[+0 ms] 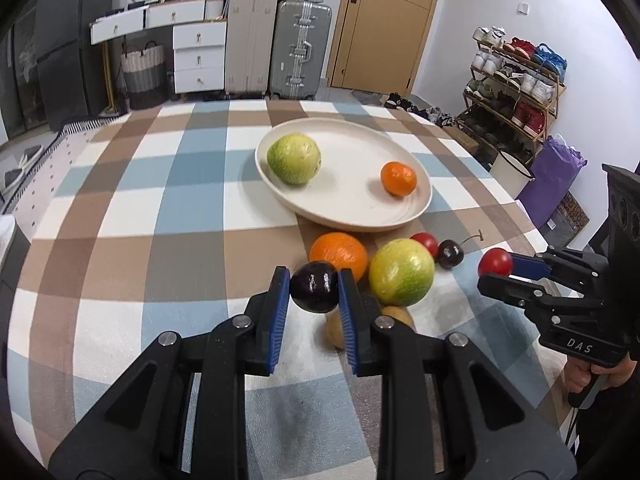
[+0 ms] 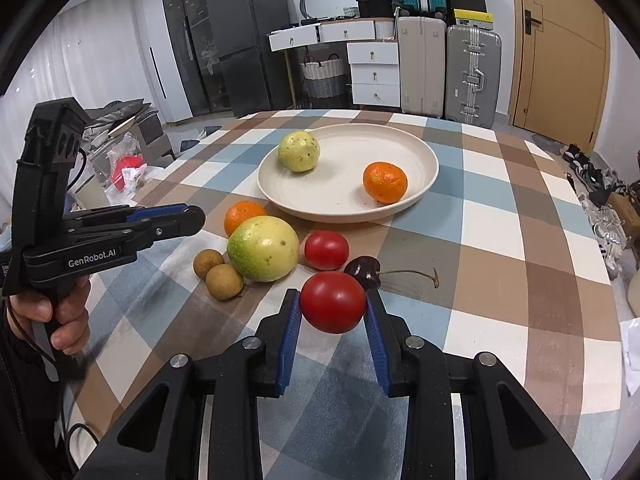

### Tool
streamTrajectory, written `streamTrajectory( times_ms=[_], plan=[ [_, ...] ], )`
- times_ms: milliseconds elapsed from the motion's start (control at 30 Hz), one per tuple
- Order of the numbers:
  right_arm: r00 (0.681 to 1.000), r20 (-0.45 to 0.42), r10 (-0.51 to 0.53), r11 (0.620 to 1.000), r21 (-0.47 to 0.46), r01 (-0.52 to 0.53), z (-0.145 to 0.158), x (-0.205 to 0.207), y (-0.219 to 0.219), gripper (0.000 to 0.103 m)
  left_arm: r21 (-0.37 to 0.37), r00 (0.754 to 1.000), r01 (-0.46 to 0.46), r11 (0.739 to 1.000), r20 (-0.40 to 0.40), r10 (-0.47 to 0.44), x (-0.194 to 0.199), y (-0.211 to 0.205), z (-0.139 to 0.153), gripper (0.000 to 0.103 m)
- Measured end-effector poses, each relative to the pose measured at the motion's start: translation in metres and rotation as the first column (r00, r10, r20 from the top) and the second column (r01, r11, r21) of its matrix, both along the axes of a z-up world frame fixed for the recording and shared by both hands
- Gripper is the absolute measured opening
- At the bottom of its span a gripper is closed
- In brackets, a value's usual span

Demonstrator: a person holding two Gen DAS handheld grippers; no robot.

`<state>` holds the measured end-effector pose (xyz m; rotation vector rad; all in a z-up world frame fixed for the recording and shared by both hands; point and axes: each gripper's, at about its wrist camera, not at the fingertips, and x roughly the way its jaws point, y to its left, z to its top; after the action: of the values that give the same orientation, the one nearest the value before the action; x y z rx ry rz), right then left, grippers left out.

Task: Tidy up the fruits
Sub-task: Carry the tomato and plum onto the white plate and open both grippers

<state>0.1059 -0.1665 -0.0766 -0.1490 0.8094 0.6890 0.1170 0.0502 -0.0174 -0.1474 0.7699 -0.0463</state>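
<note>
A cream plate [image 1: 420, 208] [image 2: 424, 152] holds a green guava [image 1: 294, 158] [image 2: 299, 151] and a small orange [image 1: 398, 178] [image 2: 385, 182]. My left gripper [image 1: 314, 286] is shut on a dark cherry [image 1: 315, 286], held above the cloth. My right gripper [image 2: 332, 302] [image 1: 496, 266] is shut on a red cherry tomato [image 2: 332, 302] [image 1: 495, 262]. On the cloth in front of the plate lie an orange [image 1: 340, 254] [image 2: 244, 216], a second guava [image 1: 401, 272] [image 2: 263, 249], another tomato [image 2: 326, 250] [image 1: 426, 242], a stemmed cherry [image 2: 362, 270] [image 1: 450, 254] and two longans [image 2: 218, 270].
The checked tablecloth [image 1: 160, 240] covers a round table. Suitcases [image 1: 300, 52], white drawers [image 1: 198, 56] and a door stand behind. A shoe rack [image 1: 516, 88] stands to the right. The left gripper's body [image 2: 100, 240] shows at the left in the right wrist view.
</note>
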Motion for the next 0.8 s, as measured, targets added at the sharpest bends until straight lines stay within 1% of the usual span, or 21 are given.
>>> streamTrajectory(
  times_ms=[233, 400, 600, 800],
  plan=[
    [1.0, 0.022, -0.003, 0.999, 0.044, 0.002, 0.014, 0.007, -0.002, 0.032, 0.053, 0.997, 0.03, 0.998, 0.069, -0.033, 0.001, -0.015, 0.024, 0.022],
    [0.999, 0.037, -0.002, 0.998, 0.058, 0.0, 0.025, 0.019, -0.001, 0.032, 0.067, 0.995, 0.047, 0.997, 0.089, -0.053, 0.013, -0.025, 0.033, 0.022],
    [1.0, 0.031, -0.006, 0.997, 0.076, 0.004, 0.032, 0.037, 0.002, 0.032, 0.065, 0.993, 0.052, 0.996, 0.099, -0.058, 0.029, -0.029, 0.033, 0.022],
    [1.0, 0.012, -0.006, 0.996, 0.09, 0.005, 0.028, 0.055, 0.007, 0.032, 0.054, 0.995, 0.048, 0.997, 0.086, -0.053, 0.048, -0.028, 0.027, 0.022]
  ],
)
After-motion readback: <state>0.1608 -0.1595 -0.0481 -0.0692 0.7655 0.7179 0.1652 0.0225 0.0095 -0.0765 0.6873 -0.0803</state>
